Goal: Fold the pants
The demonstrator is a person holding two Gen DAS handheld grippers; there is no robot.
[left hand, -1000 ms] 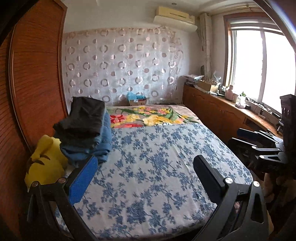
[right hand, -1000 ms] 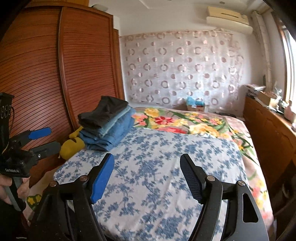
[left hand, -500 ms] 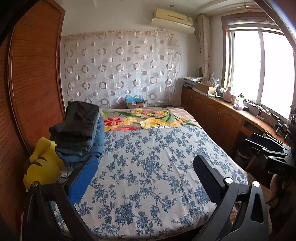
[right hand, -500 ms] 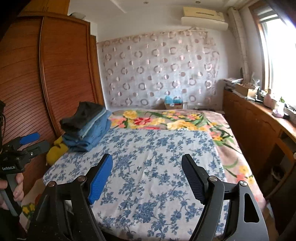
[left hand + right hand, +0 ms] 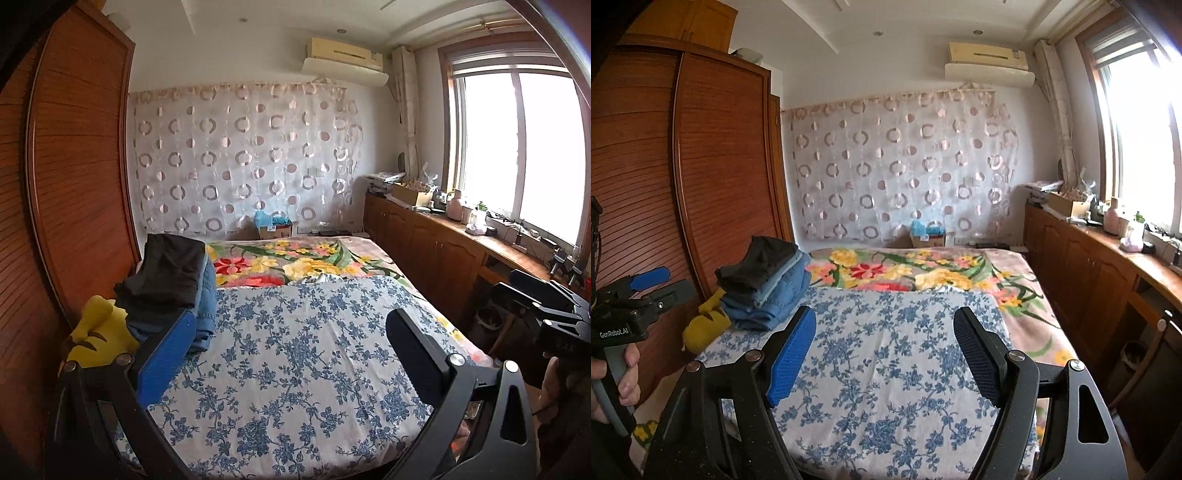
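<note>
A stack of folded pants (image 5: pixel 173 284) lies at the bed's left side, dark pair on top, blue jeans under it; it also shows in the right wrist view (image 5: pixel 768 284). My left gripper (image 5: pixel 291 332) is open and empty, held back from the bed's near edge. My right gripper (image 5: pixel 884 336) is open and empty, also off the bed's foot. The left gripper shows at the left of the right wrist view (image 5: pixel 653 284), and the right gripper at the right of the left wrist view (image 5: pixel 535 299). No loose pants are in view.
The bed carries a blue floral sheet (image 5: pixel 288 350) and a bright flowered blanket (image 5: pixel 295 262) farther back. A yellow plush toy (image 5: pixel 96 336) sits beside the stack. A wooden wardrobe (image 5: pixel 74 184) stands left; a low cabinet (image 5: pixel 443 251) with clutter runs under the window.
Both grippers have drawn back and tilted up, so the bed looks farther away and more wall and ceiling show. Both stayed open. The stack has not moved.
</note>
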